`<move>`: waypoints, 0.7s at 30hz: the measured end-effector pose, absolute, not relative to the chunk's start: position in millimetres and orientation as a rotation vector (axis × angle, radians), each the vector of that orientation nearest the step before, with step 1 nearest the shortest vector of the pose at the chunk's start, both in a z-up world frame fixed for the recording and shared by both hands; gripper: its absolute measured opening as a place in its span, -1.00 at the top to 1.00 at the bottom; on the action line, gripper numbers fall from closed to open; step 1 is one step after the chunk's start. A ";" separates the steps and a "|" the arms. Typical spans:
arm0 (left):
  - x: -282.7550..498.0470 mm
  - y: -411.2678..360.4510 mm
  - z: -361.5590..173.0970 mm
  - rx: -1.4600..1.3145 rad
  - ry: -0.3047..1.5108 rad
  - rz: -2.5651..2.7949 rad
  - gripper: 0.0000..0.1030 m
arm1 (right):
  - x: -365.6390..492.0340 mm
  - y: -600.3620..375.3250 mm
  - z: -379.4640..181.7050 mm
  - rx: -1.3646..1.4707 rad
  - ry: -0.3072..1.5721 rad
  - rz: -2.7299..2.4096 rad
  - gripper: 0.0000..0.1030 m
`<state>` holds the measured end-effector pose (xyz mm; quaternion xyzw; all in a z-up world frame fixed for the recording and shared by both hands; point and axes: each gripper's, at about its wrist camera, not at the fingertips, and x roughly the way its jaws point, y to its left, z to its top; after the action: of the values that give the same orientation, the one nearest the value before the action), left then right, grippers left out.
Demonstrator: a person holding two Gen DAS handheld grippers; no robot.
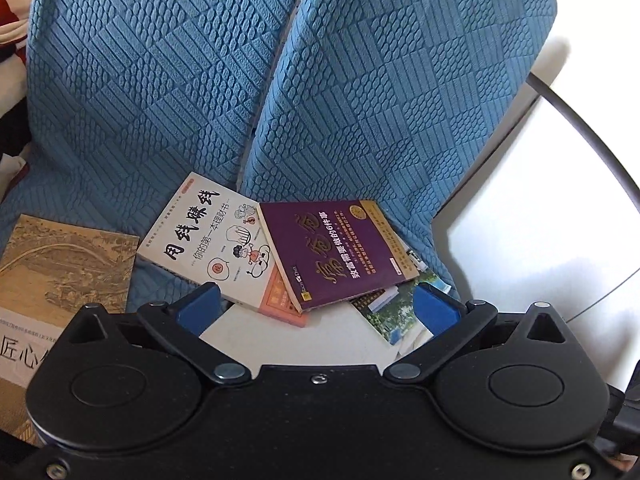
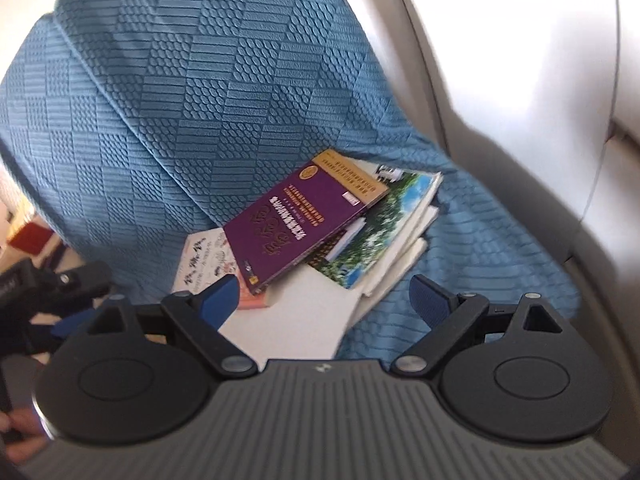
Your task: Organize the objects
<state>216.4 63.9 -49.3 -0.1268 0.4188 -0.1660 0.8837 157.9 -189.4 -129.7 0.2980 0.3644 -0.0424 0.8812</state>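
Several books lie in a loose pile on a blue quilted sofa seat (image 1: 160, 128). A purple book (image 1: 340, 252) lies on top, overlapping a white cartoon-cover book (image 1: 200, 240) and a green landscape-cover book (image 1: 396, 312). A white book (image 1: 304, 340) lies underneath. A tan painted-cover book (image 1: 64, 280) lies apart at the left. My left gripper (image 1: 318, 306) is open and empty just in front of the pile. My right gripper (image 2: 328, 300) is open and empty over the white book (image 2: 296, 316), near the purple book (image 2: 296, 220) and the green book (image 2: 380, 228). The left gripper's fingers (image 2: 68, 324) show at the left.
The blue sofa back cushions (image 2: 200, 80) rise behind the pile. A white sofa arm (image 1: 540, 220) lies to the right, and shows pale grey in the right wrist view (image 2: 520, 100). A dark cable (image 1: 580, 120) crosses it. Red and white cloth (image 1: 12, 20) lies at the far left.
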 end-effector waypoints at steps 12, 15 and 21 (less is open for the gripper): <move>269.1 62.0 -98.6 -0.304 0.958 -0.384 -0.38 | 234.9 -175.3 -209.1 0.949 0.858 -0.008 -0.01; 277.9 63.5 -114.5 -0.332 0.993 -0.388 -0.15 | 252.0 -170.0 -230.4 1.036 0.901 0.013 0.05; 290.6 66.8 -146.3 -0.392 1.082 -0.414 0.38 | 272.4 -164.7 -256.5 1.112 0.929 0.020 0.11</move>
<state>290.6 66.8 -146.3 -0.1842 0.5078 -0.1945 0.8188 272.4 -164.7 -256.5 0.5086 0.4247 0.0090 0.7489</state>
